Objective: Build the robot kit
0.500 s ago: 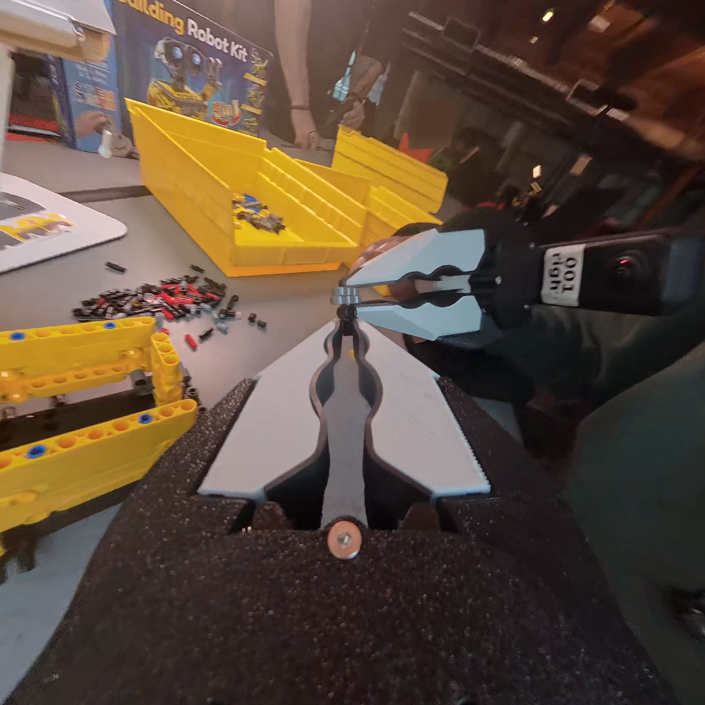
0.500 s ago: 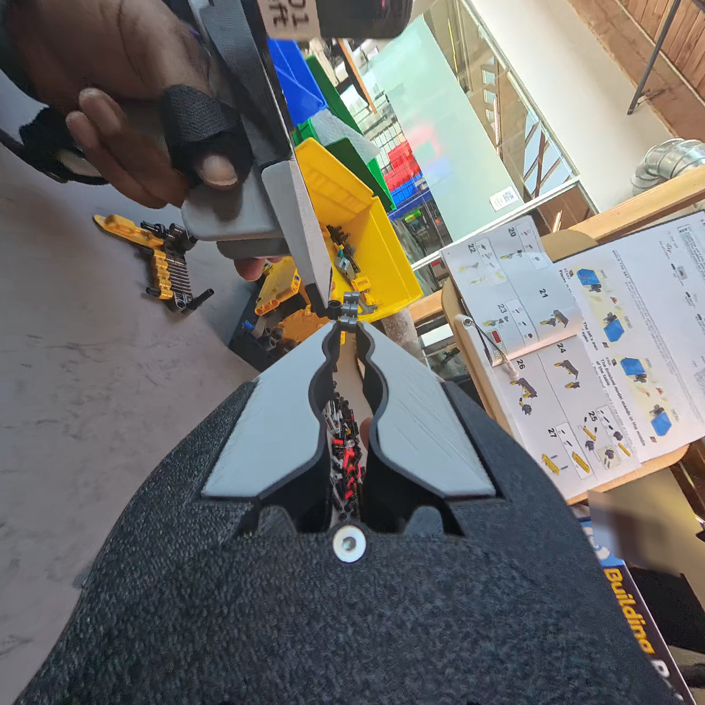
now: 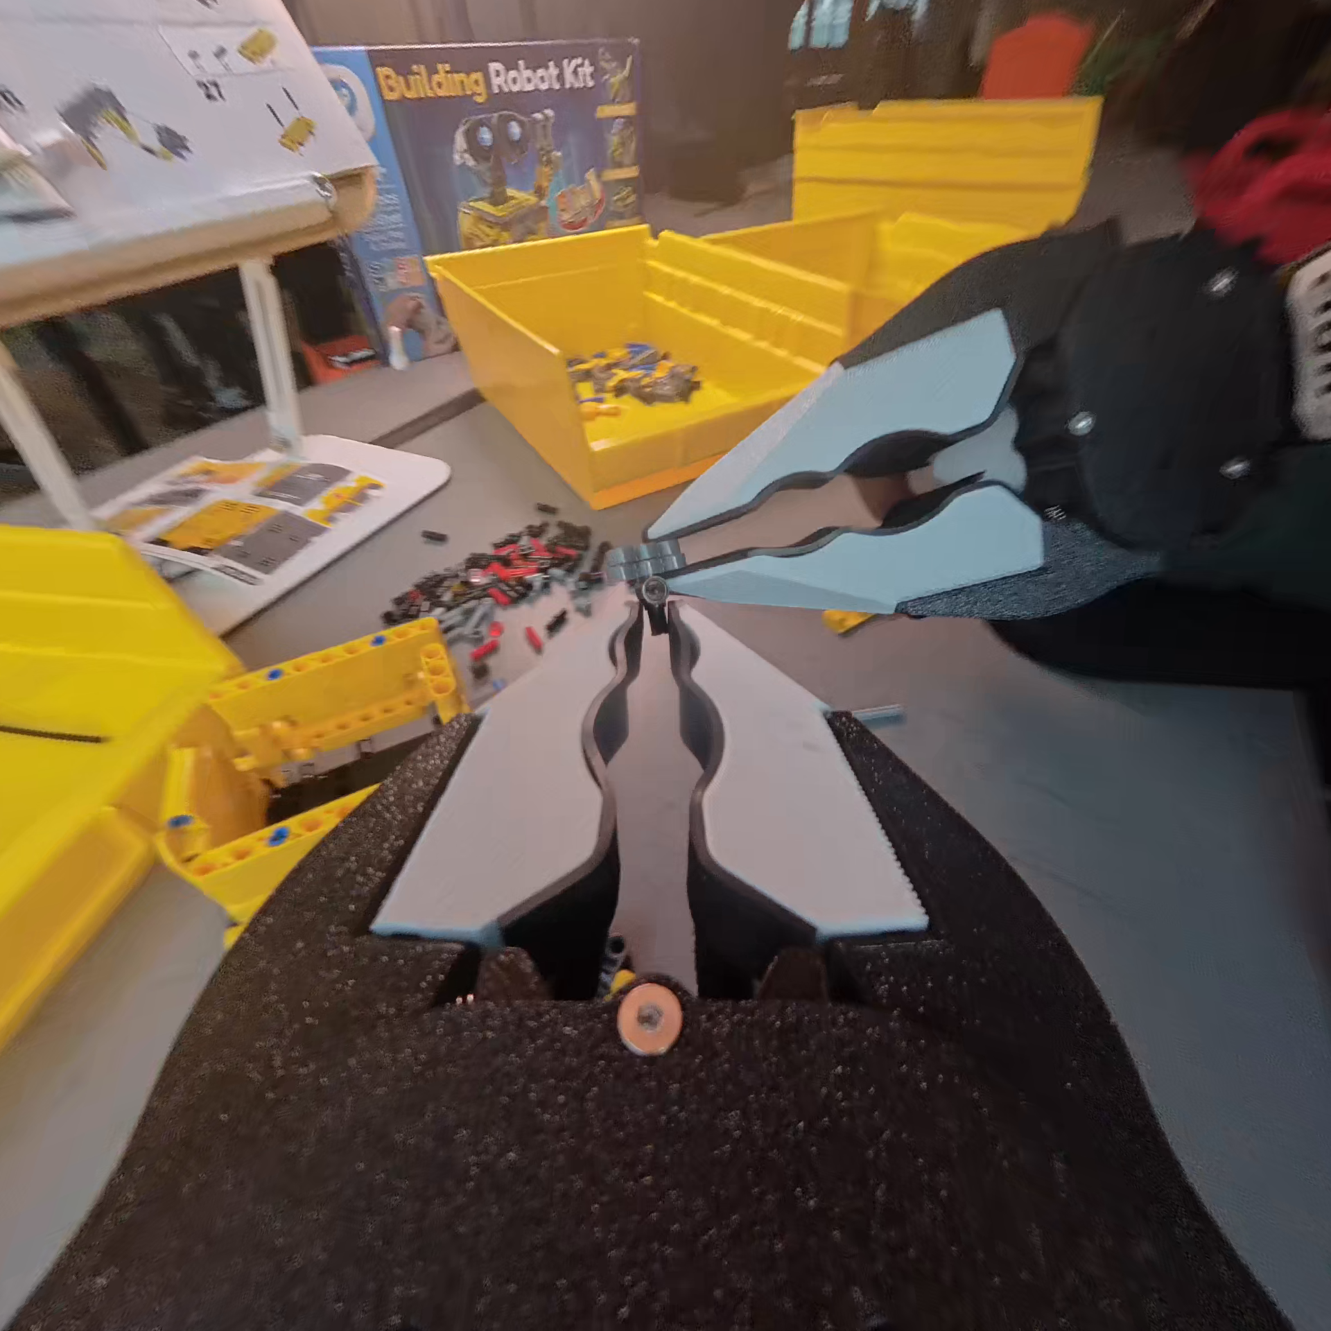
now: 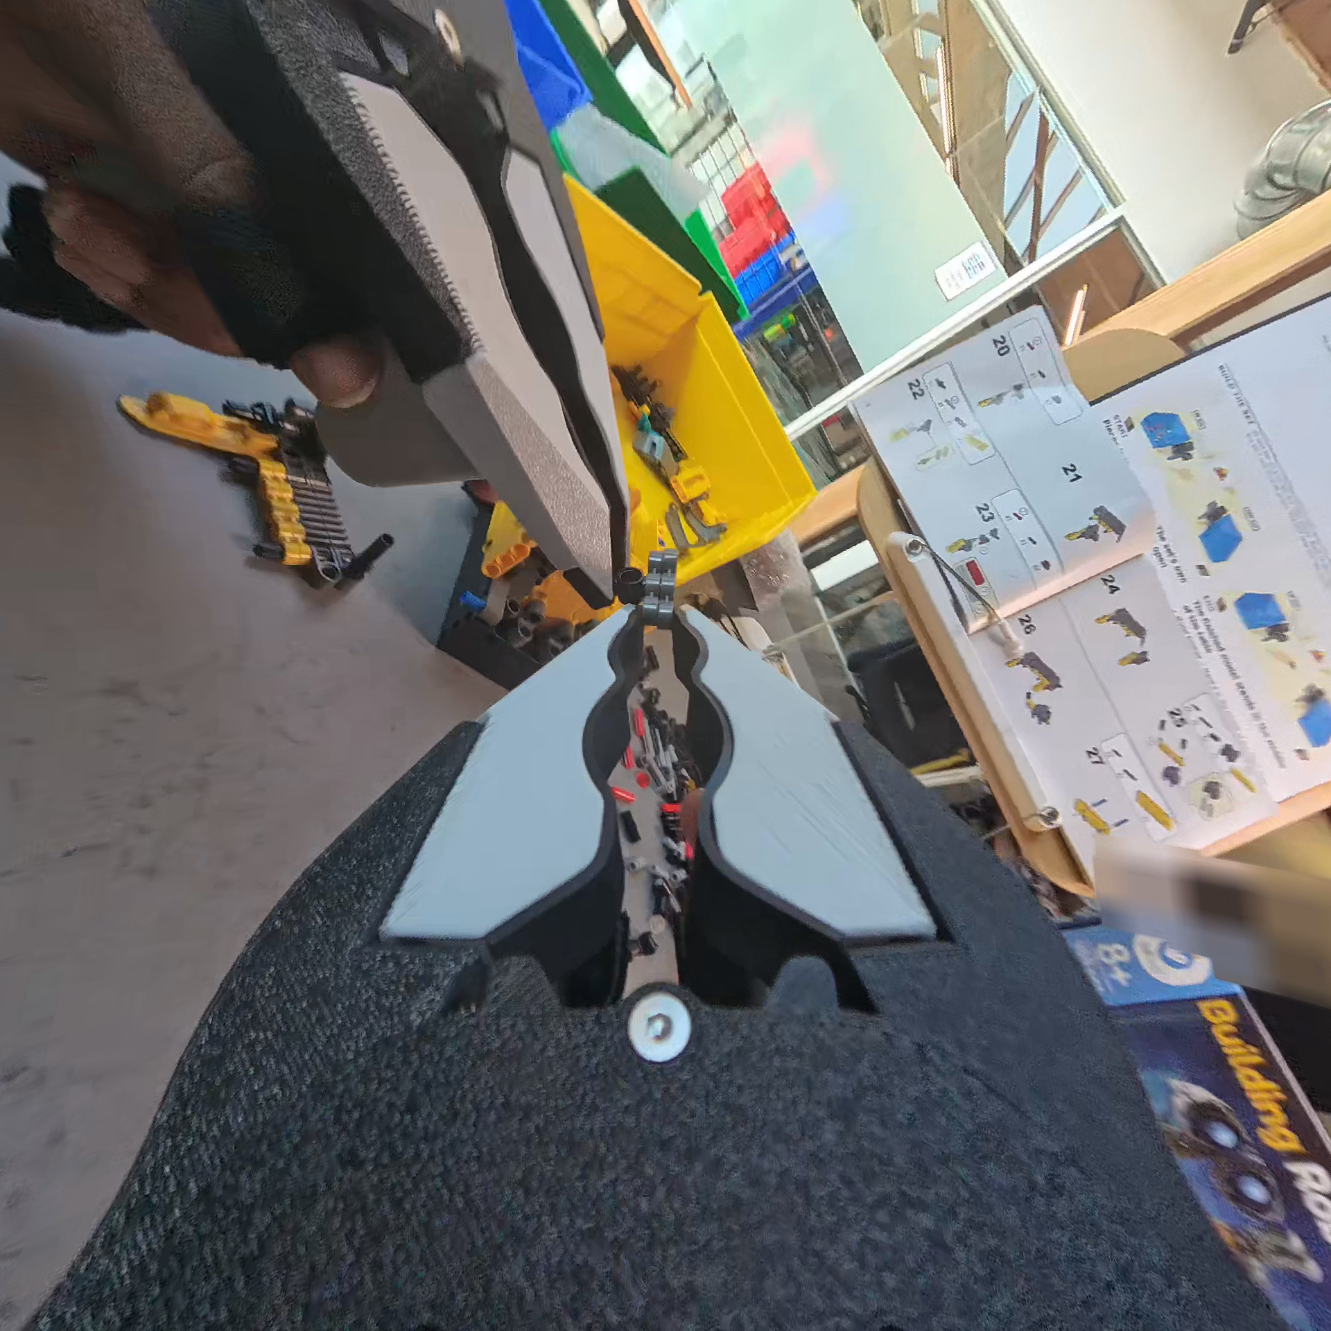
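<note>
My left gripper [image 3: 654, 611] is shut on a small black pin [image 3: 654, 592]. My right gripper [image 4: 657, 614] is shut on a small grey connector piece [image 4: 661, 582]. The two grippers meet tip to tip above the table. The pin touches the side of the grey connector [image 3: 637, 560]. In the left wrist view the right gripper [image 3: 659, 560] reaches in from the right. In the right wrist view the left gripper [image 4: 616, 576] comes down from the upper left with the black pin [image 4: 630, 575], and a hand [image 4: 144, 216] holds it.
A pile of small black, red and grey pins [image 3: 497, 576] lies on the grey table beyond the tips. A yellow beam frame [image 3: 324, 691] sits at left, yellow bins [image 3: 648, 317] behind. An open instruction booklet [image 4: 1080, 576] stands on a wooden stand. A yellow-and-black sub-assembly [image 4: 288, 490] lies on the table. Less than 4 cm separates the two grippers' tips.
Both grippers stay shut and tip to tip. The left wrist view has swung left and lower toward the table. The right gripper now tilts down from the upper right.
</note>
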{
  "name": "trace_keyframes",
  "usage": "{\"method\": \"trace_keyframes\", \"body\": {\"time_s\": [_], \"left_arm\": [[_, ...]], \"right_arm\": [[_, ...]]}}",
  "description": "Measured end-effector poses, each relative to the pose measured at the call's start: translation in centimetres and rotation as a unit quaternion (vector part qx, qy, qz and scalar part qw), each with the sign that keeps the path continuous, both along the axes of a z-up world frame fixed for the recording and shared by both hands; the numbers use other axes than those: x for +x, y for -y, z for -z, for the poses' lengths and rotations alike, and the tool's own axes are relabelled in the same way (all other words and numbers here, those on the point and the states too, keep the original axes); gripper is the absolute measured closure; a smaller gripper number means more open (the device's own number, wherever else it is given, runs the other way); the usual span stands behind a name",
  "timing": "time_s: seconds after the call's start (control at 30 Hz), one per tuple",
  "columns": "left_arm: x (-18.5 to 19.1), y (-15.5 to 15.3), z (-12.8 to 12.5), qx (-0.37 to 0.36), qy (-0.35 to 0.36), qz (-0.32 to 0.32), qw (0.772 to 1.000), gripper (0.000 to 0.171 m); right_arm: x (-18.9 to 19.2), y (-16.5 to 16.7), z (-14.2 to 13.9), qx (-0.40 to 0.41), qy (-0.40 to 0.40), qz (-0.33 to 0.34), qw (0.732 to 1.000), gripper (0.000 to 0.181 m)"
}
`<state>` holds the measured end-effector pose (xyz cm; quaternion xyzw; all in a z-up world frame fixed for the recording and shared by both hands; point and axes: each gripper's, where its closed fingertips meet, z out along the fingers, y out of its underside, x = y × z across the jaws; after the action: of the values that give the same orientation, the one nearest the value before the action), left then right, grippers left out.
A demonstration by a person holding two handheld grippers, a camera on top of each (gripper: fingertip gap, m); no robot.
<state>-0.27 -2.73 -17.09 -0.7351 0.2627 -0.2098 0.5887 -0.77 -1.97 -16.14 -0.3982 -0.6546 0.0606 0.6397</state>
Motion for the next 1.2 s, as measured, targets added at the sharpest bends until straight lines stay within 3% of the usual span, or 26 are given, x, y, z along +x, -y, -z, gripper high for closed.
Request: {"method": "trace_keyframes", "body": {"time_s": [0.07, 0.13, 0.23, 0.27, 0.43, 0.63, 0.83, 1.0, 1.2], "left_arm": [[0.4, 0.9, -1.4, -0.064, 0.135, 0.074, 0.986, 0.159], [0.6, 1.8, -2.8, -0.11, 0.242, 0.139, 0.954, 0.158], [0.9, 2.7, -3.6, -0.166, 0.323, 0.2, 0.91, 0.159], [1.0, 2.7, -3.5, -0.174, 0.331, 0.203, 0.905, 0.159], [1.3, 2.8, -3.6, -0.165, 0.319, 0.204, 0.911, 0.165], [0.8, 1.6, -1.7, -0.116, 0.193, 0.122, 0.967, 0.165], [0.3, 0.5, -0.4, -0.087, 0.112, 0.06, 0.988, 0.166], [0.2, 0.4, -0.1, -0.089, 0.111, 0.056, 0.988, 0.166], [0.7, 1.5, -1.1, -0.125, 0.199, 0.131, 0.963, 0.166]], "right_arm": [[0.2, 0.7, -0.8, -0.023, -0.025, -0.046, 0.998, 0.174], [0.4, 1.7, -1.6, -0.03, -0.048, -0.085, 0.995, 0.175], [0.7, 2.4, -2.5, -0.048, -0.074, -0.108, 0.99, 0.174], [0.8, 2.6, -2.8, -0.049, -0.08, -0.113, 0.989, 0.174], [1.0, 2.7, -2.8, -0.041, -0.077, -0.115, 0.989, 0.174], [0.5, 1.6, -1.3, 0.037, -0.027, -0.059, 0.997, 0.175], [0.2, 0.9, -0.2, 0.084, 0.015, -0.017, 0.996, 0.175], [0.2, 0.7, 0.1, 0.074, 0.015, -0.015, 0.997, 0.175], [0.6, 1.7, -0.8, 0.069, -0.013, -0.076, 0.995, 0.175]]}}
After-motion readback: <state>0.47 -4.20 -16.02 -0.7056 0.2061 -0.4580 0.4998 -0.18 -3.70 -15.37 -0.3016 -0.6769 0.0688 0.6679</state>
